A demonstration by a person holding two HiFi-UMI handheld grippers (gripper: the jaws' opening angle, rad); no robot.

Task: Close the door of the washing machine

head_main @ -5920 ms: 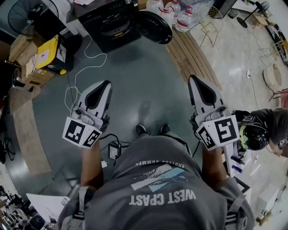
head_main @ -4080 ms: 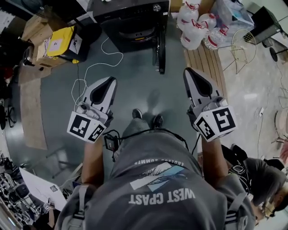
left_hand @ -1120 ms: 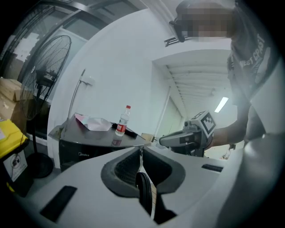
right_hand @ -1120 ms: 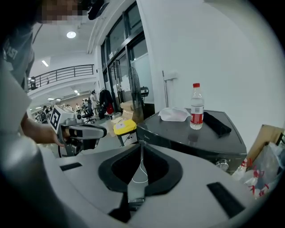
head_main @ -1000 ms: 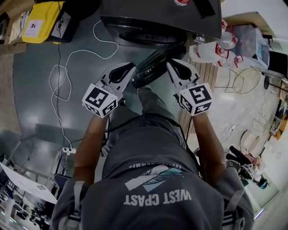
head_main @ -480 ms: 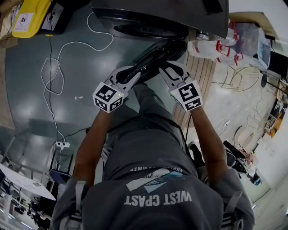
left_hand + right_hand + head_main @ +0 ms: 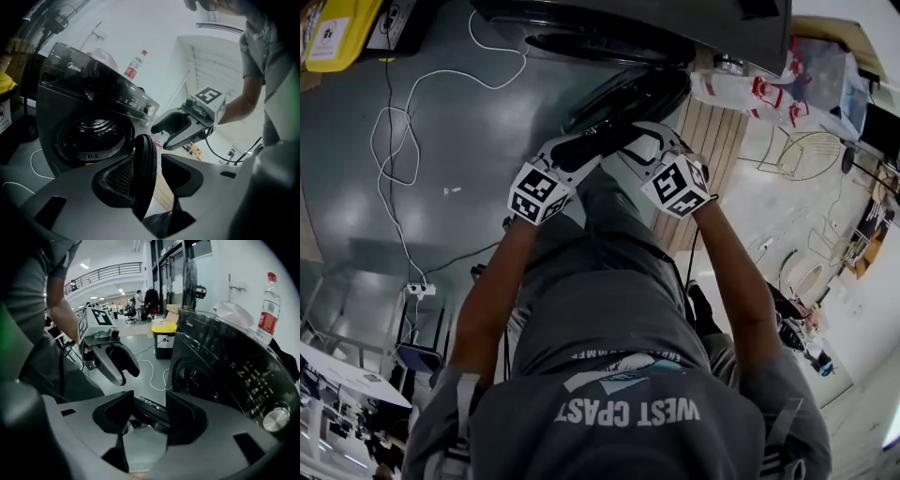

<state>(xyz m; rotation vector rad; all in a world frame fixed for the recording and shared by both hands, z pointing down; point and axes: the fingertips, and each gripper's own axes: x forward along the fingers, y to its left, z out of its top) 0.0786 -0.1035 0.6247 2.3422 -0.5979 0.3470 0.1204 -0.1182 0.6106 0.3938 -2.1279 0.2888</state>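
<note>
The black washing machine (image 7: 609,28) stands at the top of the head view with its round door (image 7: 628,94) swung open toward me. My left gripper (image 7: 586,150) and right gripper (image 7: 639,145) meet at the door's near rim. In the left gripper view the door (image 7: 143,154) shows edge-on between the opening jaws of my left gripper (image 7: 149,164), with a gap on its right side. The drum opening (image 7: 91,138) gapes behind it. In the right gripper view the door rim (image 7: 152,414) runs across between the opening jaws of my right gripper (image 7: 150,401).
A white cable (image 7: 394,131) loops over the grey floor to the left, ending at a power strip (image 7: 414,289). Packs of water bottles (image 7: 750,89) and a wire chair (image 7: 811,155) sit to the right of the machine. A bottle (image 7: 267,291) stands on top of the washer.
The person has walked up to the machine. Both grippers have come down to the door's rim, and their jaws have gone from shut to spread around it.
</note>
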